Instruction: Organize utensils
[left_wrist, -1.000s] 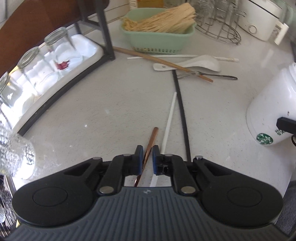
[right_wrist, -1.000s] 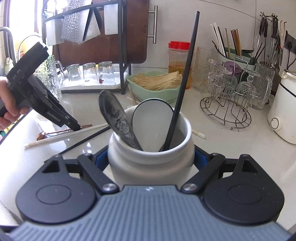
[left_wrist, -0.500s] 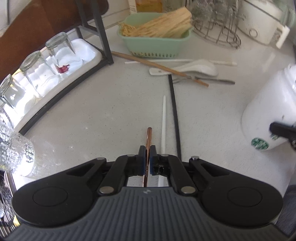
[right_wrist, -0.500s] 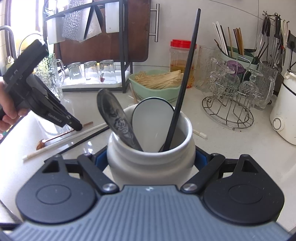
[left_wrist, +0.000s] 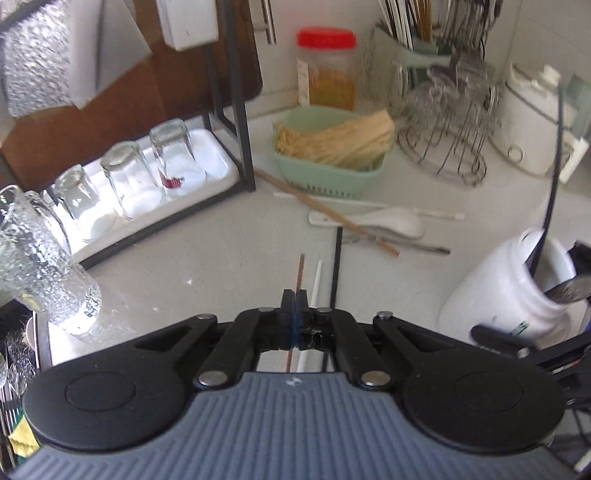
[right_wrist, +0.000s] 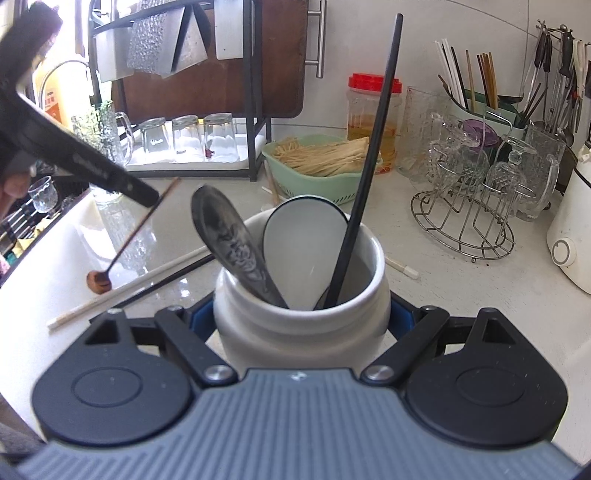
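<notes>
My left gripper (left_wrist: 295, 297) is shut on a thin copper spoon (left_wrist: 301, 269). In the right wrist view the spoon (right_wrist: 129, 236) hangs tilted from that gripper (right_wrist: 146, 194), bowl end just above the counter. My right gripper (right_wrist: 301, 314) is shut on a white ceramic jar (right_wrist: 299, 325), also seen in the left wrist view (left_wrist: 506, 291). The jar holds a dark metal spoon (right_wrist: 229, 243), a white spoon (right_wrist: 303, 243) and a black chopstick (right_wrist: 365, 166). A white chopstick (left_wrist: 314, 284) and a black chopstick (left_wrist: 336, 269) lie on the counter.
A green basket of sticks (left_wrist: 332, 155), a white spoon (left_wrist: 384, 221), a wooden chopstick (left_wrist: 325, 214) and a metal utensil lie beyond. A rack with upturned glasses (left_wrist: 129, 181) is left, a wire glass stand (right_wrist: 465, 206) right, a glass mug (left_wrist: 40, 266) near left.
My left gripper has closed on the copper spoon and lifted it off the counter, tilting up. The right gripper and jar have stayed put.
</notes>
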